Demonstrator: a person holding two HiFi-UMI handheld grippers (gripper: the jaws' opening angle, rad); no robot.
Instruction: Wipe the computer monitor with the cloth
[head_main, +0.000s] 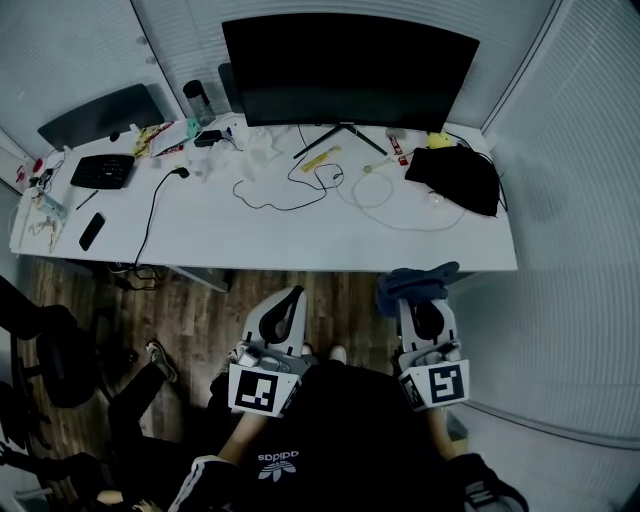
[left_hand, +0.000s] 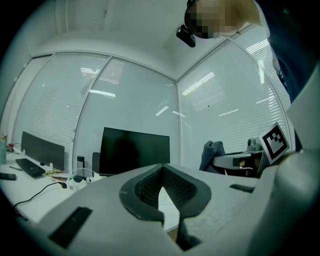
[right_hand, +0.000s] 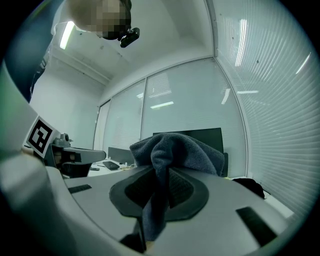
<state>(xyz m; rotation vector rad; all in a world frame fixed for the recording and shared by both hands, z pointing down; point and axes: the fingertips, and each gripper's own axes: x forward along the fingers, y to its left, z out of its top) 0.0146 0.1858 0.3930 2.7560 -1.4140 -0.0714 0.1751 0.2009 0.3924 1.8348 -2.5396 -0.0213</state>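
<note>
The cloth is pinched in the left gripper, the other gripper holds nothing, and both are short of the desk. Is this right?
Not quite. The right gripper view shows the cloth pinched in the right gripper; the left gripper is the one that holds nothing. Both are short of the desk, as you say.

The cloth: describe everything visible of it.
The cloth is dark blue-grey, soft and fuzzy like microfibre. It is pinched in the right claw, shut on it: a crumpled mound bulges above the jaws, a narrow fold hangs down between them. It is held in the air short of the desk, touching nothing else.
</note>
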